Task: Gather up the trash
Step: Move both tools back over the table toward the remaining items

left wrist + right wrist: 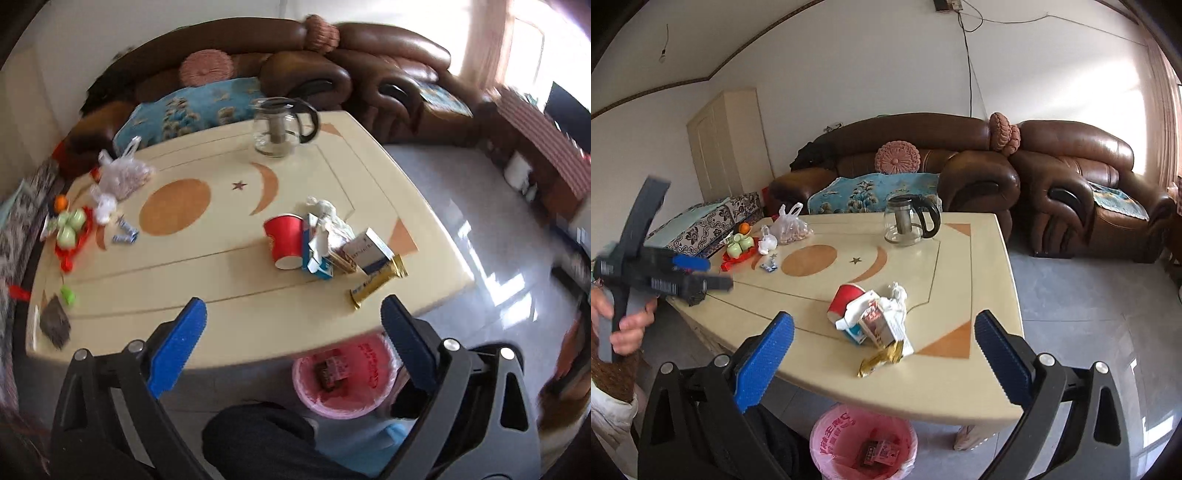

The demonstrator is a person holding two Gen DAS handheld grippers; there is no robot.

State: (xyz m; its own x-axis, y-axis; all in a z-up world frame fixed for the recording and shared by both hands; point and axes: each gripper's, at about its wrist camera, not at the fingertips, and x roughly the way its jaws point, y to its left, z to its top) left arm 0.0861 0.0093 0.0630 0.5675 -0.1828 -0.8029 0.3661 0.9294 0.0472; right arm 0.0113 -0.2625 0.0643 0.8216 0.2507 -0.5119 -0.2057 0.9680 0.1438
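A pile of trash lies on the cream table [229,295] near its front right corner: a tipped red paper cup [285,236] [845,298], crumpled white tissue [325,214] [895,297], small cartons [369,249] [882,325] and gold wrappers [376,282] [882,358]. A bin with a pink bag [343,373] [862,443] stands on the floor under the table's front edge and holds a packet. My left gripper [293,317] is open and empty above the front edge. My right gripper [884,328] is open and empty in front of the pile. The left gripper [698,273] shows at the left in the right wrist view.
A glass teapot [282,125] [908,221] stands at the table's far side. A bag of nuts [122,173], a red tray with green cups [72,229], blue candies [125,232] and a dark wrapper [55,325] lie at the left. Brown sofas [960,162] stand behind.
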